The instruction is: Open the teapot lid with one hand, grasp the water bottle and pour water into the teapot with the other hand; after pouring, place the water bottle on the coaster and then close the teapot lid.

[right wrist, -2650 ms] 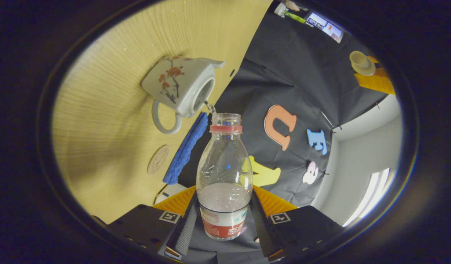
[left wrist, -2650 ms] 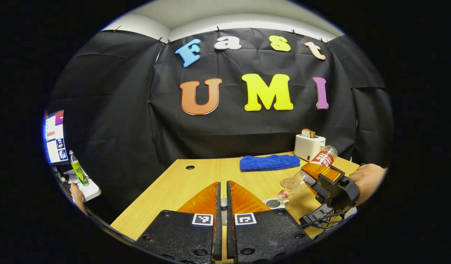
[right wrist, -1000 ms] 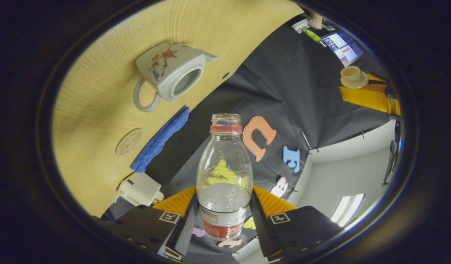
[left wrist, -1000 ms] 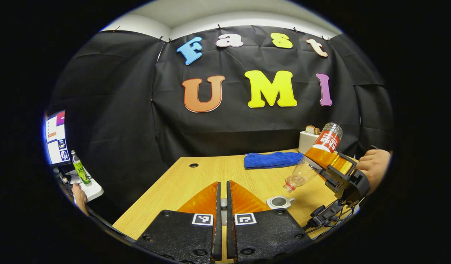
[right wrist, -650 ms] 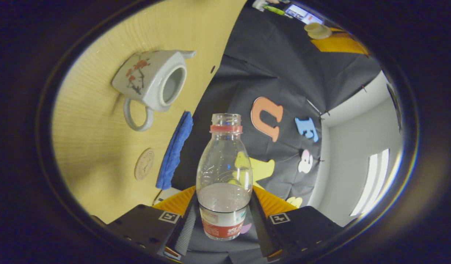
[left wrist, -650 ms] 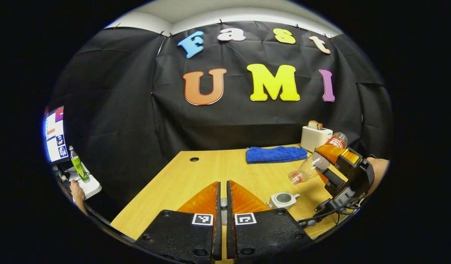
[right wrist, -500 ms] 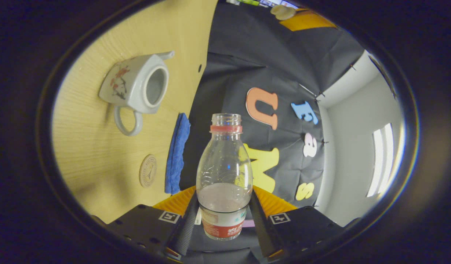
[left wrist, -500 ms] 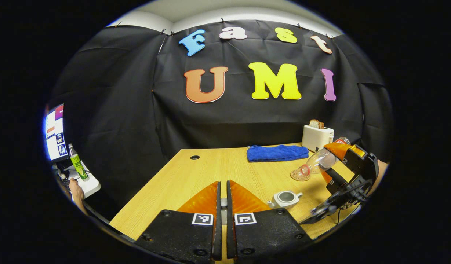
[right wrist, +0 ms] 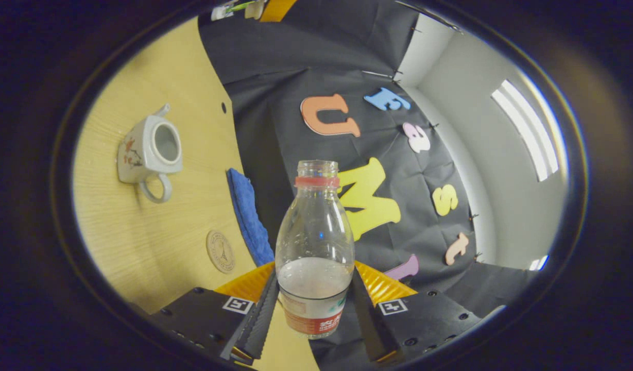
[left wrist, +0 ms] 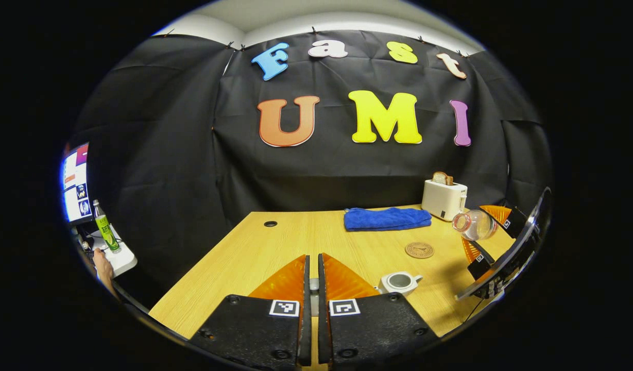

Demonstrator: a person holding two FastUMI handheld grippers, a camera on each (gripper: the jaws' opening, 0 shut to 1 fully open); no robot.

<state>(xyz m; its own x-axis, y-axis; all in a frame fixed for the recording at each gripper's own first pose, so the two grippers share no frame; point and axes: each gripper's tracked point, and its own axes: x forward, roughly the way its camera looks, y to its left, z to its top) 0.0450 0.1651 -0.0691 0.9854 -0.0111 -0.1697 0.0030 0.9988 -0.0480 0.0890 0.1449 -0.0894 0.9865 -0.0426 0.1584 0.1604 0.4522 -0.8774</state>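
The right gripper (right wrist: 313, 314) is clamped on the water bottle (right wrist: 315, 247), both fingers pressing its labelled lower body from either side. A low grip leaves the open neck clear for pouring and keeps the base free to be set down. The bottle has no cap, and a small amount of water sits level with the top of the label, so it needs to come fully upright before travelling. In the left gripper view the same bottle (left wrist: 473, 224) hangs above the surface's (left wrist: 295, 242) edge at about 3 o'clock, its mouth turned toward the camera rather than downward. I judge pouring to be over and the bottle on its way to the coaster.

The coaster (left wrist: 419, 250) lies flat and bare at roughly 2 o'clock from the left gripper (left wrist: 311, 301), between the blue cloth (left wrist: 387, 218) and the teapot (left wrist: 400, 281). It lies well apart from the pot, so a parked bottle will not crowd the lid's return. The teapot stands upright with its mouth open, just beside the left gripper at about 3 o'clock.

The left gripper's fingers stand almost together with only a thin slit between them. Something small and pale shows in that slit, probably the lid's knob, though I cannot tell for sure. Holding it there keeps the lid clear of the bottle's path yet near the pot for closing.

A toaster (left wrist: 444, 199) sits at the far edge, beyond the cloth.
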